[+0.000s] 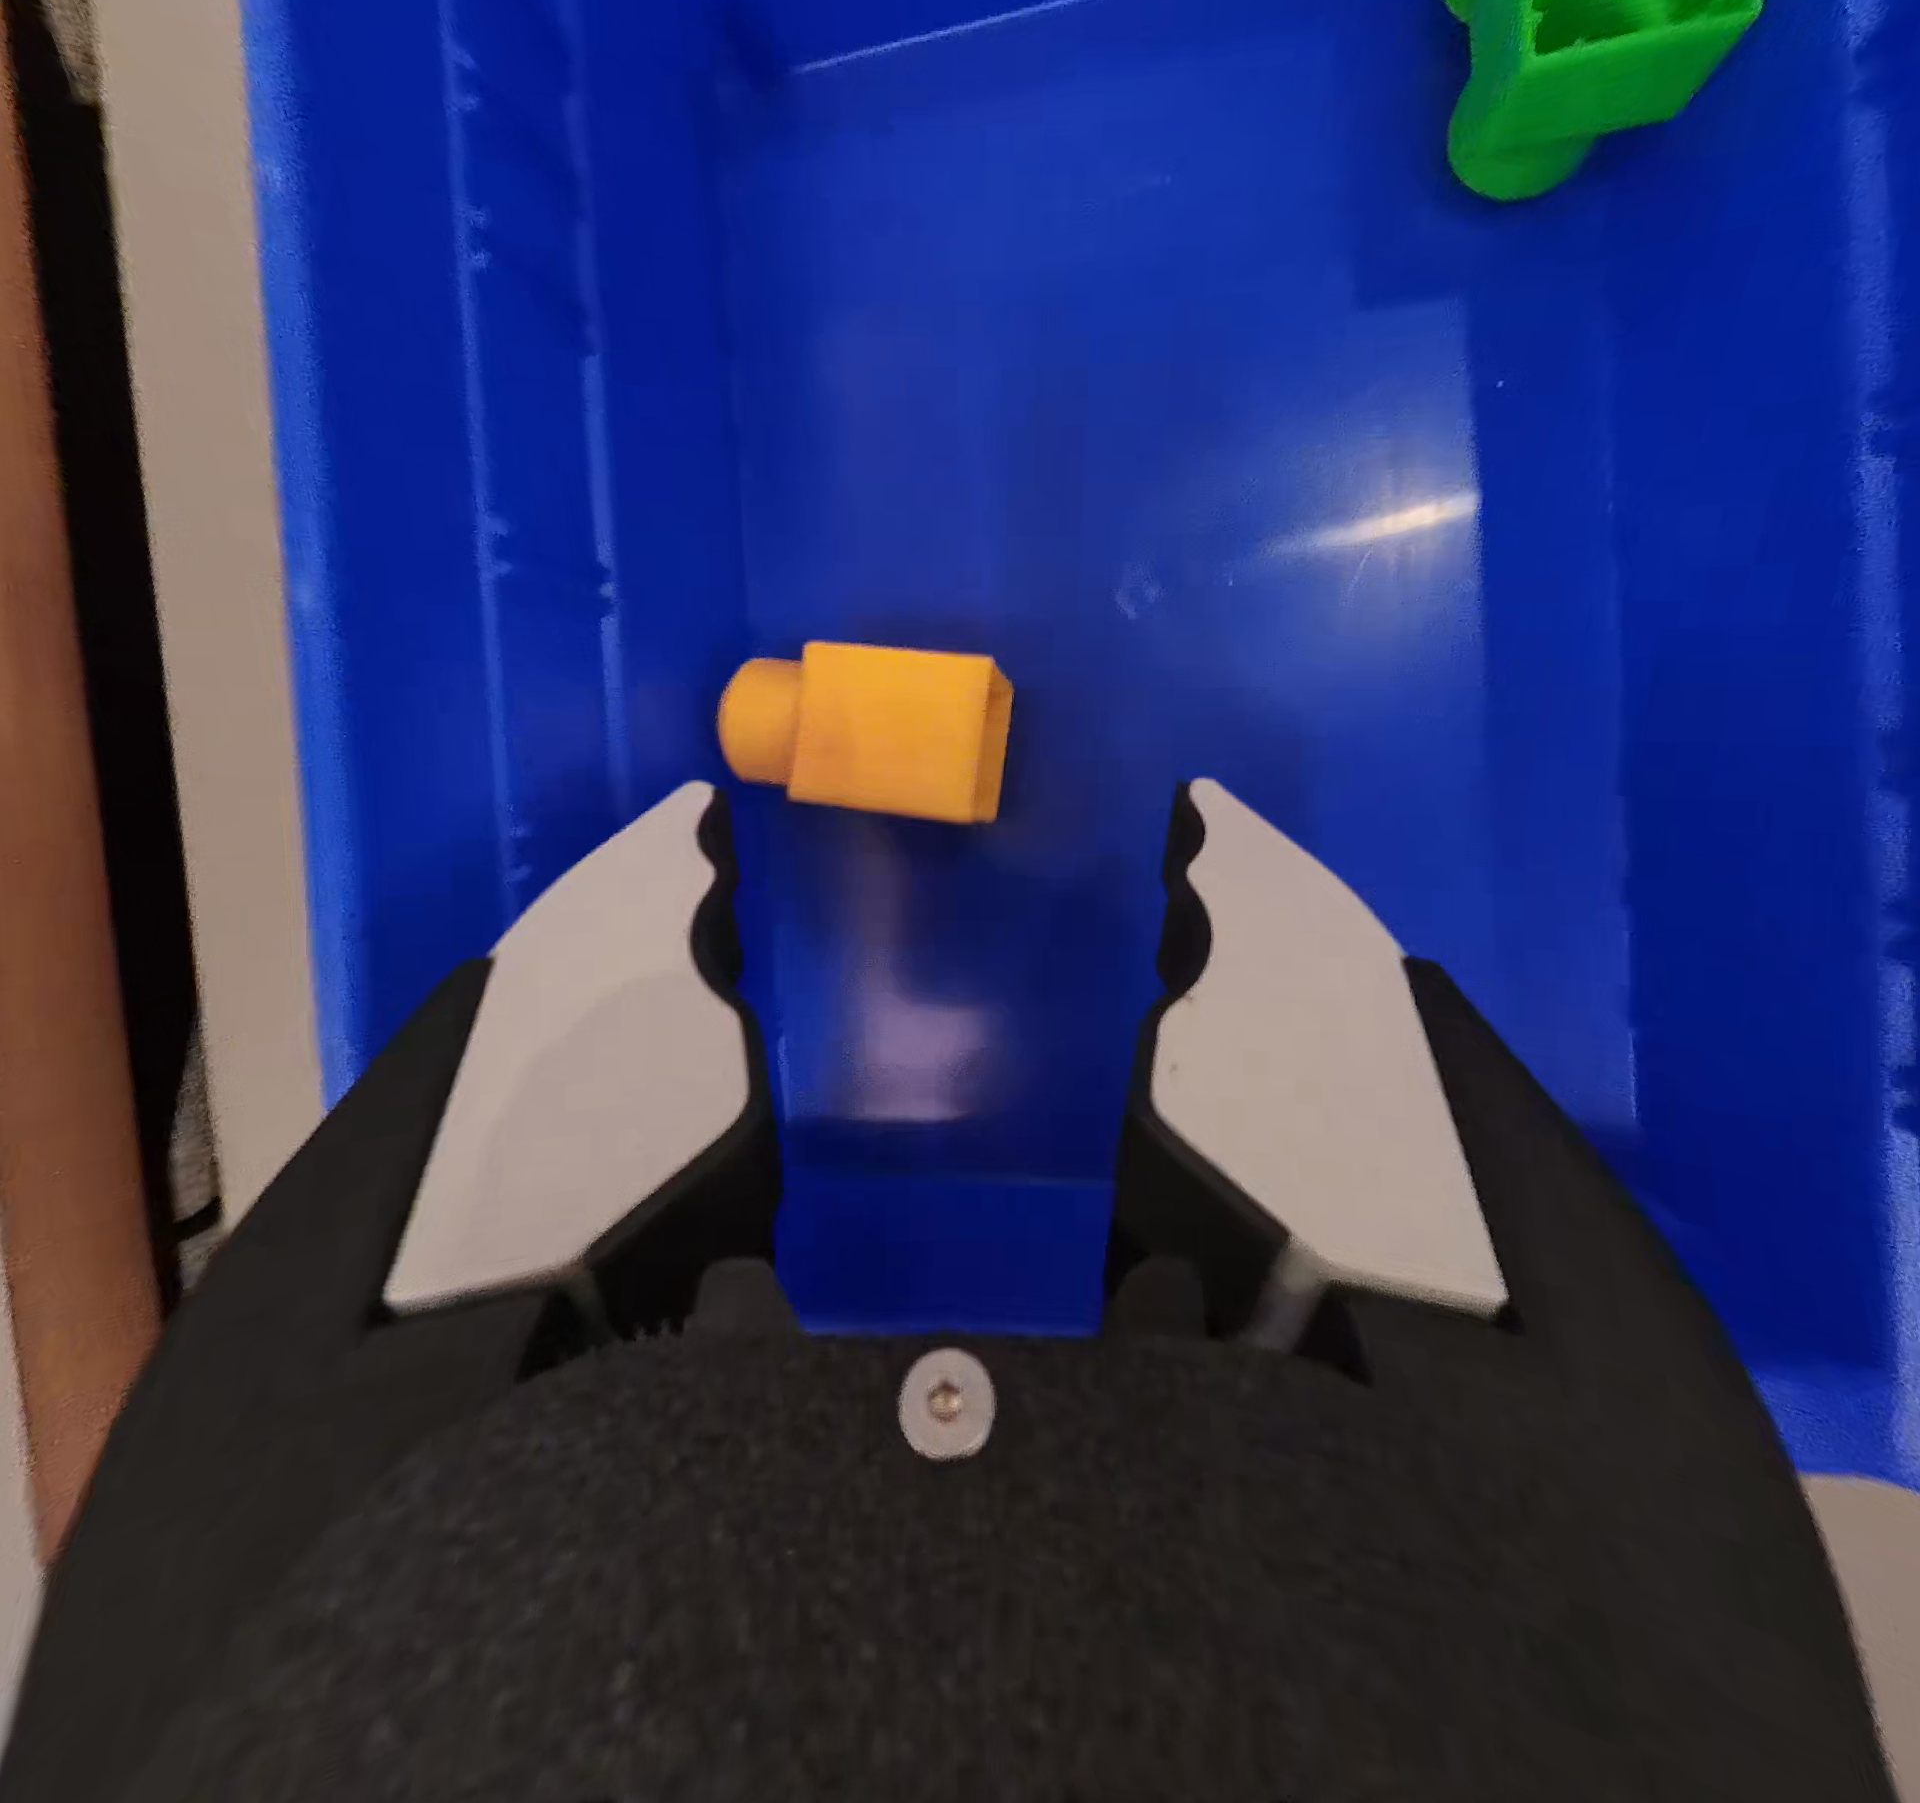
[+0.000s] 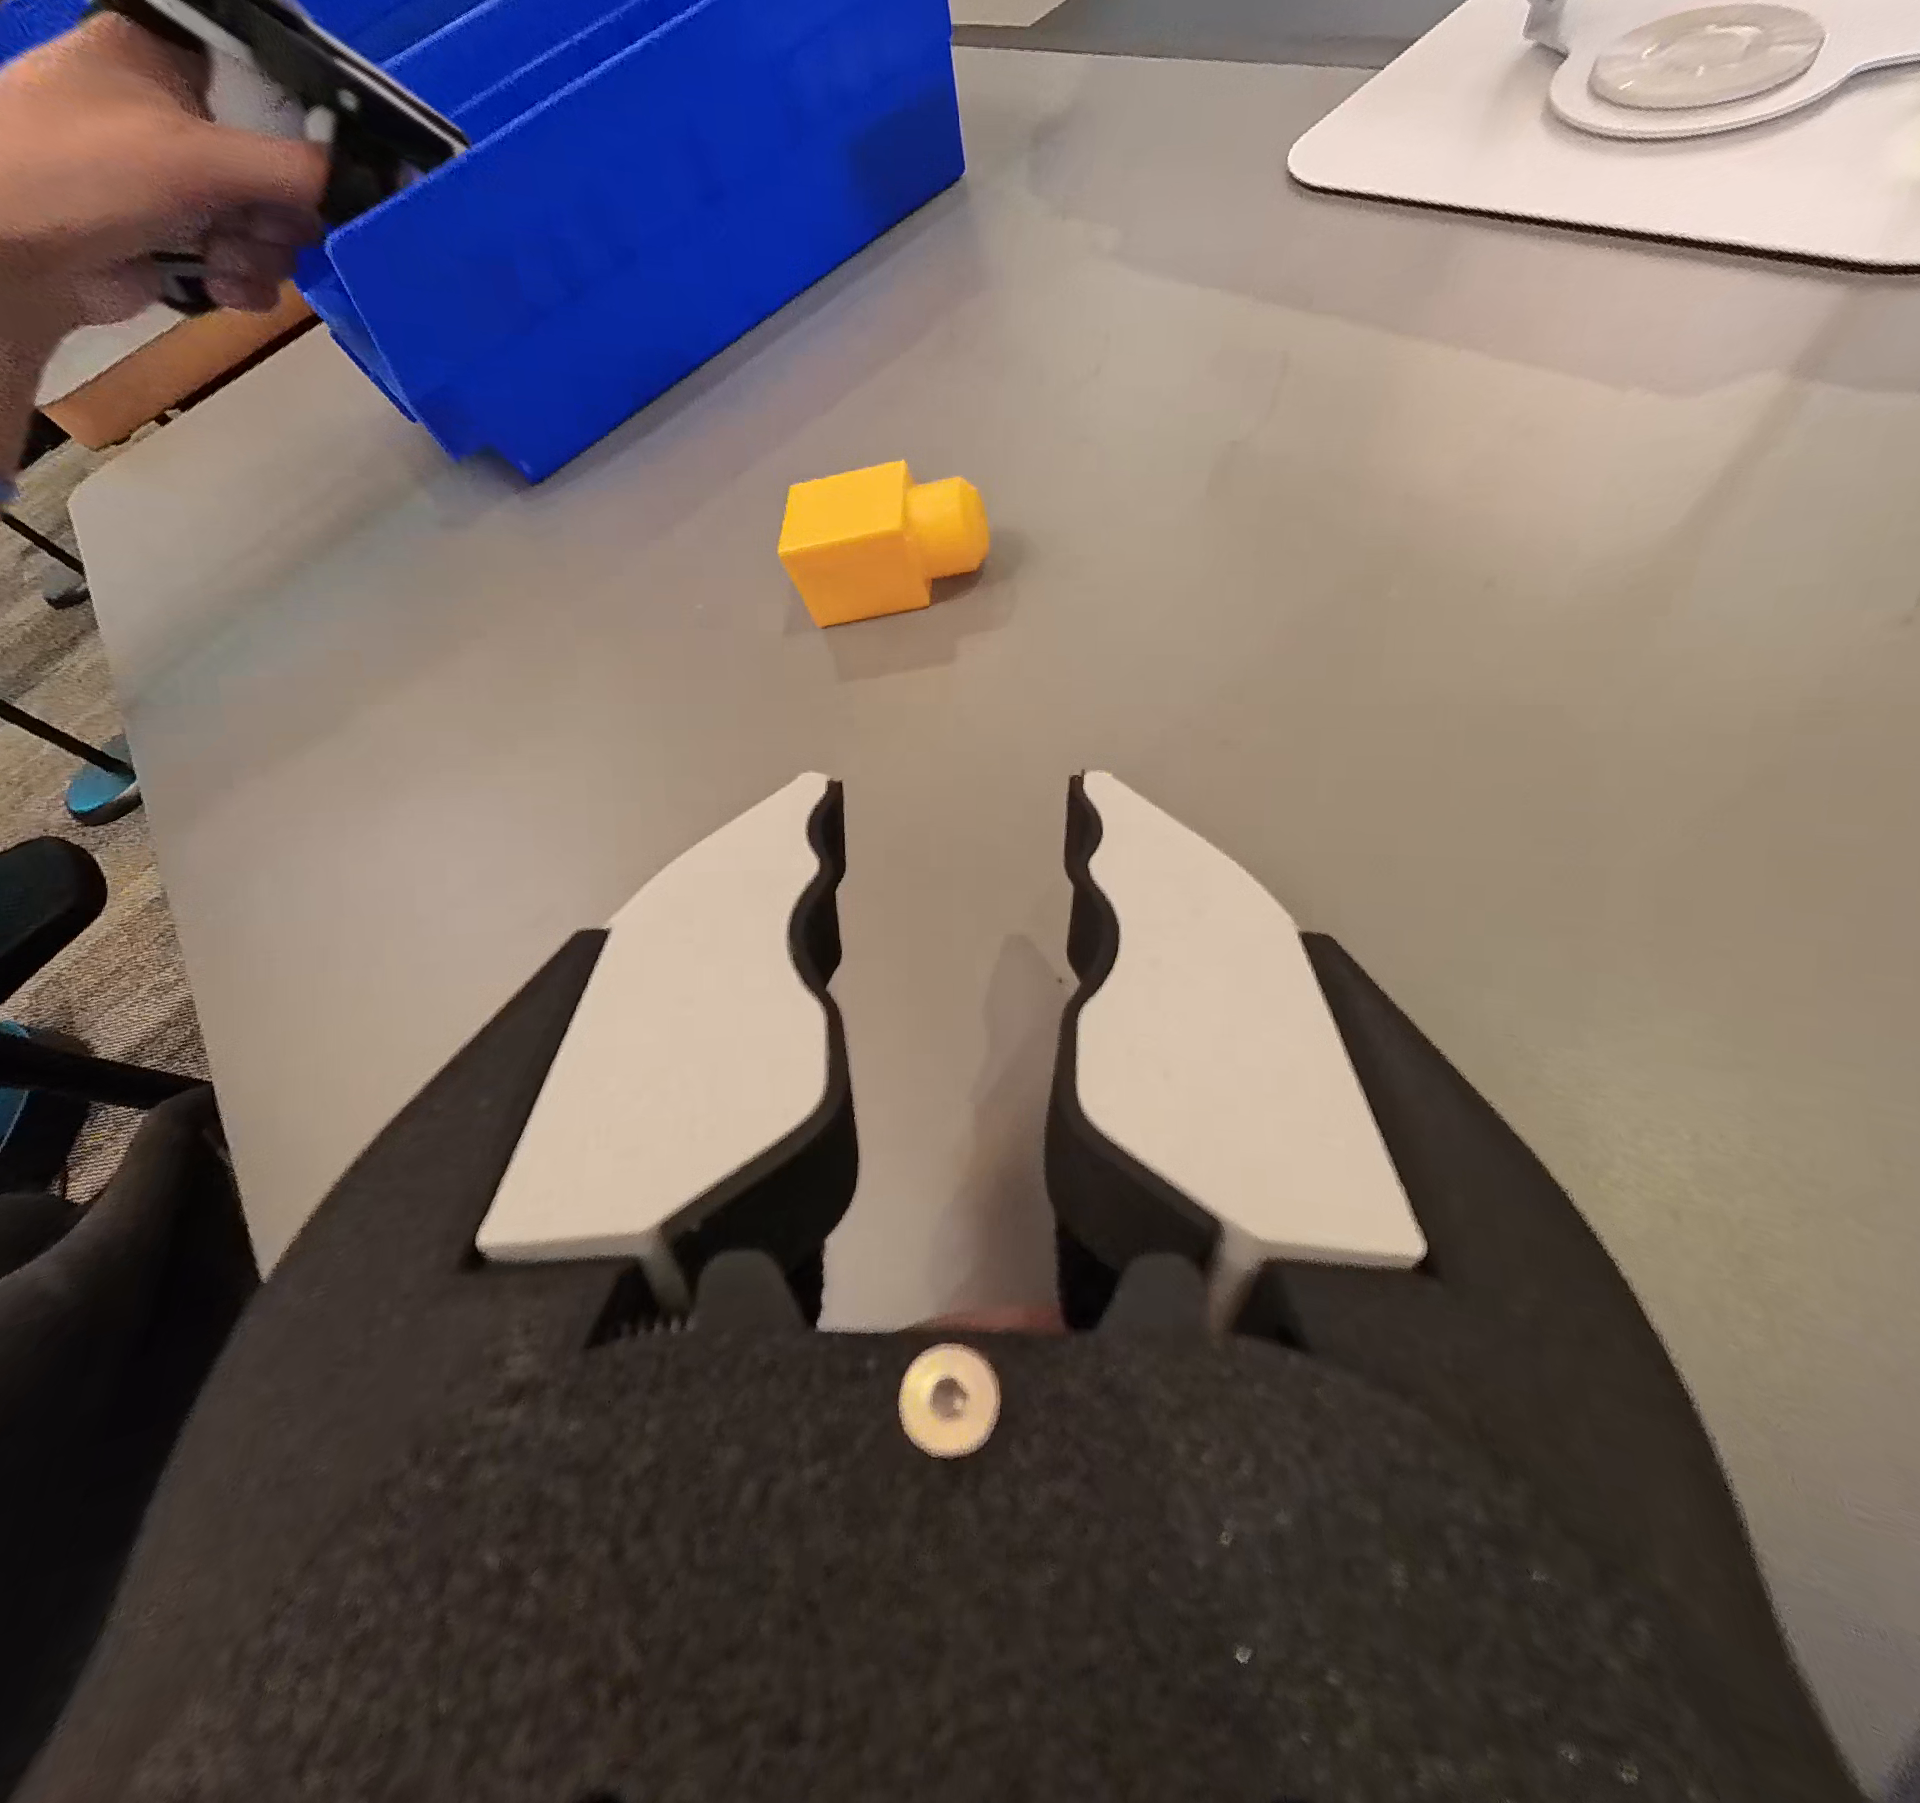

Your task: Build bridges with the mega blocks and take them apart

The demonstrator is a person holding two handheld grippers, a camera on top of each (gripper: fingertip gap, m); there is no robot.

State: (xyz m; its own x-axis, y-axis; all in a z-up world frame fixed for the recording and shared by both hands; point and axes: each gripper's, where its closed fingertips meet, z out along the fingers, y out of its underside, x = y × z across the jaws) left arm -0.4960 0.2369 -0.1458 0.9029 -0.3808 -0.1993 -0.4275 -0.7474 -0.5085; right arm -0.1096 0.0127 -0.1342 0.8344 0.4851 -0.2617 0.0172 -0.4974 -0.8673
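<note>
Block retrieval stage: left gripper (image 1: pixel 951 797), jaws spread, over binned orange block (image 1: pixel 868 730); right gripper (image 2: pixel 956 792), jaws spread, must approach bench block (image 2: pixel 878 540).

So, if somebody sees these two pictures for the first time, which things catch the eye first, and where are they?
In the left wrist view, the bright blue bin fills the picture, with a yellow block on its side just beyond the open left gripper and a green block at the top right. In the right wrist view, another yellow block lies alone on the grey table, ahead of the open right gripper.
</note>
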